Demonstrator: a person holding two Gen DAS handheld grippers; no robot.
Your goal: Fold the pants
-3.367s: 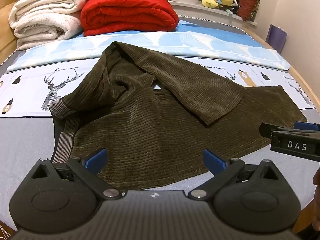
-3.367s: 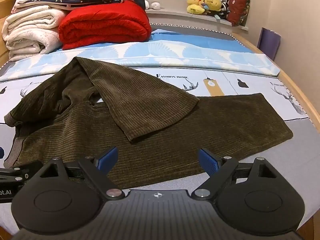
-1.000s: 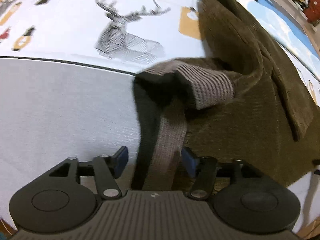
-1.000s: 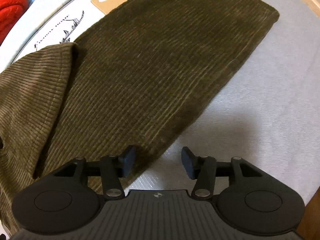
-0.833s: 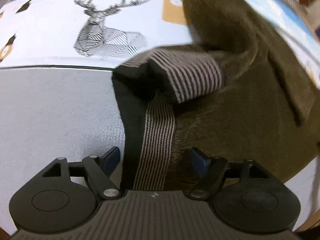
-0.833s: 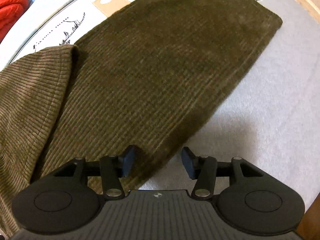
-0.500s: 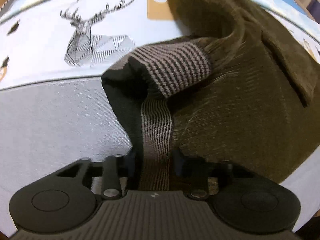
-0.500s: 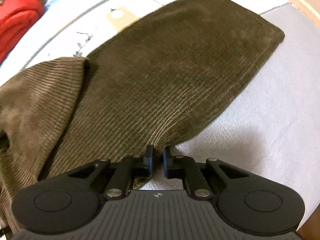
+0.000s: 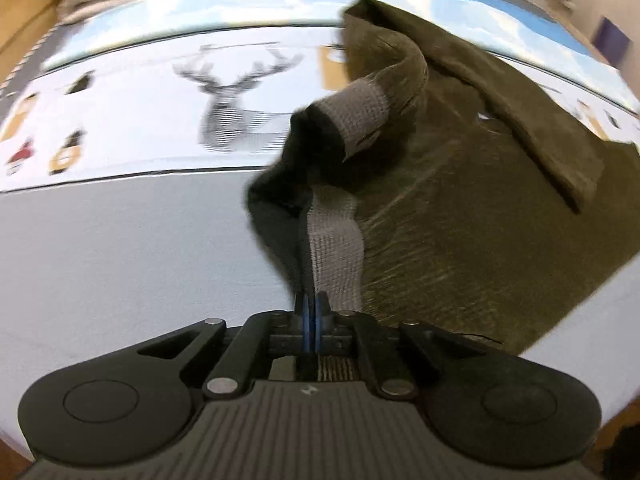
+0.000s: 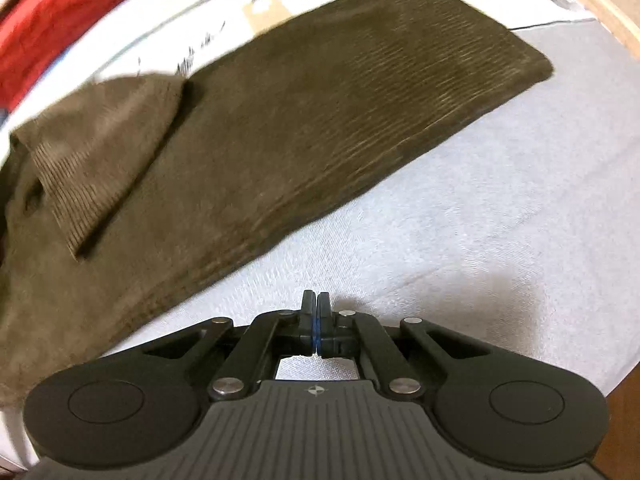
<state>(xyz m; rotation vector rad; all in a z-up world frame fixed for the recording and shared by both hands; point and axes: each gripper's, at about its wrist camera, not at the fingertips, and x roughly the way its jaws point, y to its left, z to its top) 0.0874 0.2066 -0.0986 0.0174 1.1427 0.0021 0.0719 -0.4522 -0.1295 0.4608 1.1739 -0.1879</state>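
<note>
L gripper point(image 9: 311, 305) jaws pinch pants point(image 9: 480, 208) waistband point(image 9: 335, 236); R gripper point(image 10: 315, 303) jaws closed, seemingly empty.

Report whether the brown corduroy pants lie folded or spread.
Partly folded: one leg of the brown corduroy pants lies doubled back across the other.

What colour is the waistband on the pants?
Grey with fine dark stripes, against the olive-brown corduroy pants. The waistband shows best in the left wrist view.
</note>
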